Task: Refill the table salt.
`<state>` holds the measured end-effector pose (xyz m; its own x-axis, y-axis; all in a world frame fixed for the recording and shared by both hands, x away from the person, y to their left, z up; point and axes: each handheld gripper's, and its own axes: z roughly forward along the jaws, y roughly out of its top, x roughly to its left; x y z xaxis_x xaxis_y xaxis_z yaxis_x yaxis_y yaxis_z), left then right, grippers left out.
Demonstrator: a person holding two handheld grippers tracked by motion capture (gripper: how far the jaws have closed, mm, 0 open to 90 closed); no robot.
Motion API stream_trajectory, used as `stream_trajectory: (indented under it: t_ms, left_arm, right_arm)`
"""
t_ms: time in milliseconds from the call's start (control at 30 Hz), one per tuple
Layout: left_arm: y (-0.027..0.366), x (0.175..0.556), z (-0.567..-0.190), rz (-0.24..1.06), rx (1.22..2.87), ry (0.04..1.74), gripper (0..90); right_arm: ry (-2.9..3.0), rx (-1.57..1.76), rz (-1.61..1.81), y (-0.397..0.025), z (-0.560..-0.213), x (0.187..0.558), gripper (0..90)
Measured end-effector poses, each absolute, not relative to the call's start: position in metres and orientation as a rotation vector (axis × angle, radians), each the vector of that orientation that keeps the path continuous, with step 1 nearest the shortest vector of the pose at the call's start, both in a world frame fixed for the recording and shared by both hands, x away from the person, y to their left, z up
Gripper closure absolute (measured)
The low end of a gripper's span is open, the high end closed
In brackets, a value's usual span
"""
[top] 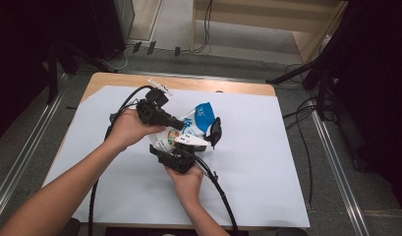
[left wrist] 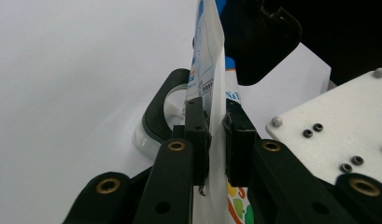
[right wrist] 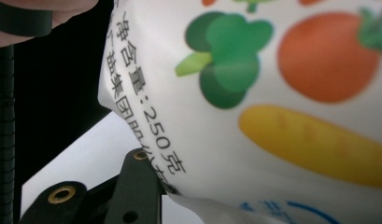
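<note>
- High view: we hold the left gripper [top: 181, 125] and the right gripper [top: 188, 147] on a white and blue pouch [top: 201, 118], which is lifted between them above the white sheet [top: 267, 162] on the table. The left one comes to the pouch from its left side, the right one from below, and the two are very near to each other.
- Left gripper view: our jaws are pressed together on a thin flat edge of the pouch [left wrist: 215, 93], and the film stands upright between the pads [left wrist: 198, 140]. Beyond the jaws a black ring [left wrist: 156, 114] lies on the sheet; we cannot tell what it is.
- Right gripper view: the printed side of the pouch [right wrist: 254, 102], with vegetable pictures, is directly in front of the jaws. One jaw touches the lower seam; we cannot tell whether they pinch it.
- For doing this step well, we think both grips must stay firm on the seams and any pull must be slow and even, so the film does not slip out.
- The pouch looks sealed and filled; the print says 250 grams, but what is inside is hidden.
</note>
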<state>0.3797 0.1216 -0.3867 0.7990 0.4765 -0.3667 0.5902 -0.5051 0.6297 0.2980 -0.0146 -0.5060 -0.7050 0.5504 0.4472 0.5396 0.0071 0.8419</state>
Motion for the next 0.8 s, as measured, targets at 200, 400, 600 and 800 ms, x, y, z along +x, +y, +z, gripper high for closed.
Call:
stream_trajectory:
  t_ms: [200,400,600,800]
  left_arm:
    - [0.1219,0.3795,-0.3855,-0.157,2.196,0.786,88.0]
    - [0.1226,0.3798,-0.3826,-0.162,2.202,0.793,89.3]
    - [0.1209,0.3796,-0.3813,-0.169,2.214,0.799,89.4]
    - [0.1198,0.3799,-0.3813,-0.178,2.200,0.789,86.9]
  right_arm:
    - [2.236,1.163,1.821,-0.0144,-0.5043,0.2988,63.8]
    - [2.246,1.122,1.805,-0.0128,-0.5015,0.2992,62.2]
    - [2.264,1.093,1.769,-0.0119,-0.4998,0.2990,64.2]
    - [2.252,1.127,1.803,-0.0123,-0.4989,0.2990,66.0]
